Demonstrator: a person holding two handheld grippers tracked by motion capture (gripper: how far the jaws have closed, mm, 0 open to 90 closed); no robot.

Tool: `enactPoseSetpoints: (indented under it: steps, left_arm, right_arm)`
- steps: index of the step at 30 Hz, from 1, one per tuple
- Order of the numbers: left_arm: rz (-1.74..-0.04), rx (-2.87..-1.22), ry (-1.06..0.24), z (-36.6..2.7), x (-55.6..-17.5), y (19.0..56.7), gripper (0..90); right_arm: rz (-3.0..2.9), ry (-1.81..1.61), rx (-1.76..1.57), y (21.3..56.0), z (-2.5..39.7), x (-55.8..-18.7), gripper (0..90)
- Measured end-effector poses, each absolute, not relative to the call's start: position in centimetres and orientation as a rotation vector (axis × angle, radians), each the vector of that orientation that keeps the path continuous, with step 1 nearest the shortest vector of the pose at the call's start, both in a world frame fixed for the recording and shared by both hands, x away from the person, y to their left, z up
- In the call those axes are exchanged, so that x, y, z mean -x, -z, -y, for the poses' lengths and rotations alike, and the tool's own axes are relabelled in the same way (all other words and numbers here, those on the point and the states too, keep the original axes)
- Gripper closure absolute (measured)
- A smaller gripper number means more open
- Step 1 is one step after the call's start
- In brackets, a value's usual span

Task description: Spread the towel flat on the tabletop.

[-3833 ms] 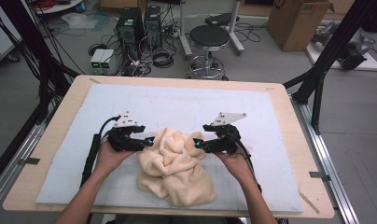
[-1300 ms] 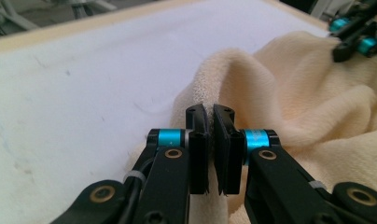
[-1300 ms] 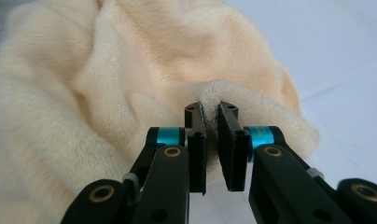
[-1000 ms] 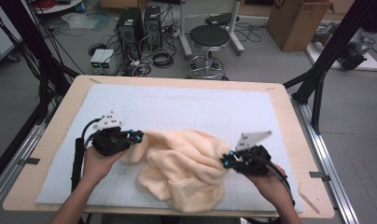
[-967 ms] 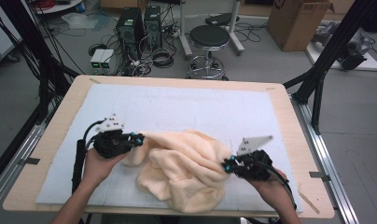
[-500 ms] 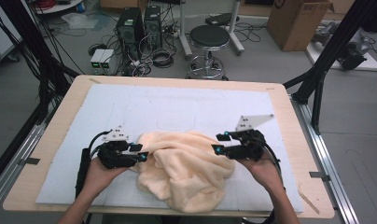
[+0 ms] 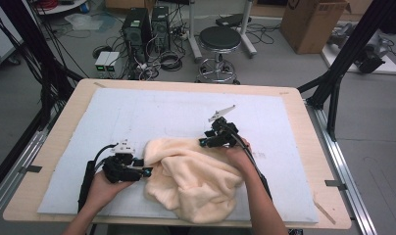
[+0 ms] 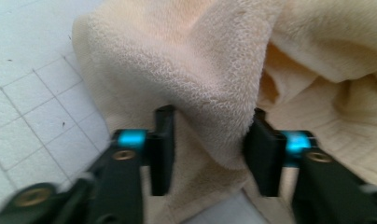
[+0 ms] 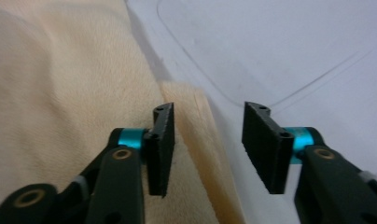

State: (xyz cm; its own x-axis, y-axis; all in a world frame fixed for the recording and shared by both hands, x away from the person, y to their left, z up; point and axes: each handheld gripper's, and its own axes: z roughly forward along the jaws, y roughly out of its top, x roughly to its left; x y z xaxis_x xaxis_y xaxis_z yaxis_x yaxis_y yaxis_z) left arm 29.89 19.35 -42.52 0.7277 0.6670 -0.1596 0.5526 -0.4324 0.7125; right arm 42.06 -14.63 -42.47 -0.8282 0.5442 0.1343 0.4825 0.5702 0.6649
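Lab floor with PC towers, cables and a stool [image 7: 219, 39] sits beyond the far edge of the desk [image 7: 294, 105], which carries a pale grey mat [image 7: 152, 115]. Cream towel [image 7: 193, 178] lies bunched on the mat's near middle. Left hand-held gripper [image 7: 143, 171] at the towel's left edge has jaws parted around a thick fold, touching both sides; right hand-held gripper [image 7: 204, 143] at the towel's far edge has jaws apart, straddling the hem, not clamped.
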Motion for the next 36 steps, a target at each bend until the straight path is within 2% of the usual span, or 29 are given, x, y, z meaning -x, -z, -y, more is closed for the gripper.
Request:
enactPoseSetpoints:
  steps: [1, 2, 3, 6, 12, 15, 17, 19, 21, 23, 26, 28, 31, 36]
  left_arm:
    - [-0.91, -2.146, -0.179, -19.4, -30.1, 42.6, 67.4]
    - [-0.92, -2.14, -0.178, -19.4, -30.3, 42.7, 72.0]
    - [-0.924, -2.13, -0.19, -19.5, -30.4, 42.6, 75.6]
    - [-0.954, -2.09, -0.239, -19.9, -31.1, 42.3, 80.9]
    - [-1.025, -1.971, -0.292, -20.0, -32.8, 41.3, 81.6]
    - [-1.038, -1.964, -0.248, -19.8, -33.2, 41.2, 76.4]
    - [-1.033, -1.957, -0.215, -20.0, -33.0, 41.1, 60.7]
    - [-1.014, -1.933, -0.189, -20.4, -32.8, 40.6, 53.7]
    - [-1.014, -1.902, -0.164, -20.9, -32.6, 40.1, 45.7]
    - [-1.02, -1.867, -0.149, -21.6, -32.6, 39.6, 44.3]
    - [-1.069, -1.814, -0.164, -22.5, -33.2, 39.2, 44.3]
    - [-1.115, -1.768, -0.178, -23.0, -33.6, 39.3, 50.5]
    - [-1.208, -1.838, -0.267, -22.6, -34.4, 40.4, 55.3]
    - [-1.187, -2.006, -0.297, -21.2, -34.6, 42.3, 55.0]
  right_arm:
    - [-2.732, -1.123, -0.894, 42.8, 14.7, -42.3, 68.1]
    - [-2.751, -1.162, -0.907, 42.8, 14.8, -42.4, 81.9]
    - [-2.765, -1.161, -0.893, 42.7, 15.0, -42.3, 87.3]
    - [-2.738, -1.108, -0.869, 41.4, 15.9, -41.7, 88.1]
    - [-2.603, -1.15, -0.859, 37.2, 19.8, -38.4, 88.3]
    - [-2.555, -1.151, -0.859, 36.2, 21.4, -36.2, 88.2]
    - [-2.57, -1.162, -0.853, 36.5, 22.0, -35.0, 88.1]
    - [-2.621, -1.087, -0.825, 37.3, 22.3, -33.8, 88.0]
    - [-2.643, -1.072, -0.829, 37.9, 22.5, -33.1, 87.8]
    - [-2.645, -1.085, -0.818, 38.0, 22.8, -33.1, 86.4]
    - [-2.593, -1.172, -0.831, 37.6, 23.0, -33.7, 74.2]
    - [-2.54, -1.247, -0.867, 37.3, 23.0, -34.5, 68.5]
    - [-2.49, -1.29, -0.9, 37.5, 22.6, -36.2, 61.1]
    - [-2.598, -1.185, -0.949, 40.4, 21.4, -38.4, 55.3]
